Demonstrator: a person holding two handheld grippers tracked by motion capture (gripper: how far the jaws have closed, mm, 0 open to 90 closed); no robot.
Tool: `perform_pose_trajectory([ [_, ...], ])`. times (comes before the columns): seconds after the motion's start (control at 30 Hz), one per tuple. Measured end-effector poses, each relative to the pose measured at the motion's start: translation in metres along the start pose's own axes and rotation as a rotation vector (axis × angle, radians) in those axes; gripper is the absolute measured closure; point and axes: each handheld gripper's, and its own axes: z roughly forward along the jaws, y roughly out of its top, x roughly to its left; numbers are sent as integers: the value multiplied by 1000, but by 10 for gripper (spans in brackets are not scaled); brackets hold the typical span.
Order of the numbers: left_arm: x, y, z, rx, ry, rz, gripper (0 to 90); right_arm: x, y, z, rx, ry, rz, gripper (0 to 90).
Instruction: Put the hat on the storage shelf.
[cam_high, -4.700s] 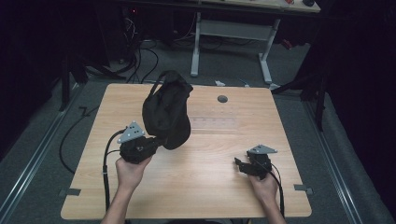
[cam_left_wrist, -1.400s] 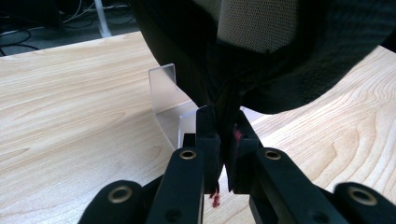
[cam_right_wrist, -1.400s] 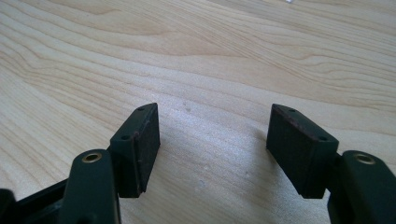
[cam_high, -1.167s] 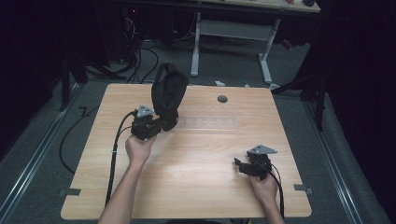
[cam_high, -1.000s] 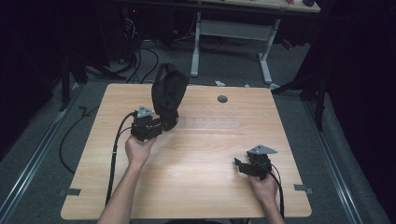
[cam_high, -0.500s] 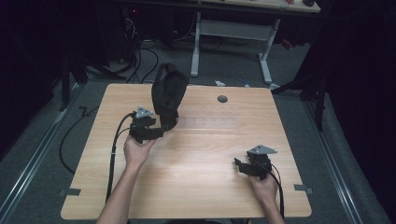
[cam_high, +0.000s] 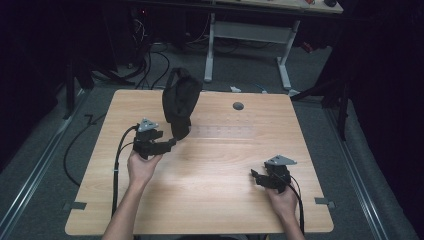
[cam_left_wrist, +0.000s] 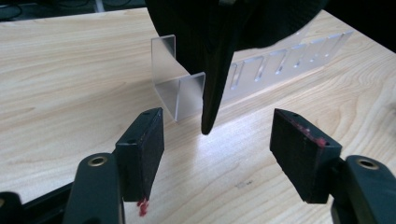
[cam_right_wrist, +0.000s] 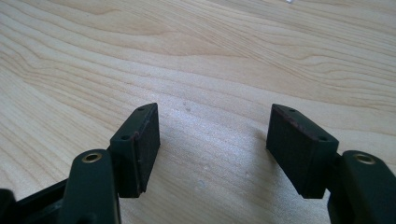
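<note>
The wooden table (cam_high: 210, 200) is the largest thing, and both hands work on it. On its far left part stands a black bag (cam_high: 179, 102), upright and a little tilted, with its lower end near the left gripper. In the left gripper view the bag (cam_left_wrist: 224, 42) hangs from the top of the picture, and its pointed lower edge comes down between the two jaws but does not touch them; it ends just above the table surface. Just behind this edge there is a clear plastic rack (cam_left_wrist: 180, 88) with a row of slots that runs to the far right; the bag seems to rest on or against it, but I cannot tell exactly how. The left gripper (cam_high: 169, 145) is held by the left hand (cam_high: 141, 167) at the left side of the table, just near of the bag, and its jaws are wide apart, holding nothing. The right gripper (cam_high: 256, 176) lies low at the near right part of the table, held by the right hand (cam_high: 282, 200), well apart from the bag. Its jaws are also spread apart, with bare wood between them. A small dark round cap (cam_high: 238, 106) sits in the table near the far edge.
</note>
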Motion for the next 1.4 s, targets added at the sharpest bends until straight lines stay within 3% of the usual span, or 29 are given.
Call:
perform_pose_trajectory([
  [0.57,8,-11,-28,13,-4,-41,342,0,0,0,0,0,0,350],
  [0.83,10,-21,-36,24,-4,-39,337,0,0,0,0,-1,-1,350],
  [1.3,16,-45,-47,40,12,-60,331,0,0,0,1,-2,1,350],
  [1.4,20,-55,-49,44,32,-50,331,0,0,0,1,-2,1,350],
])
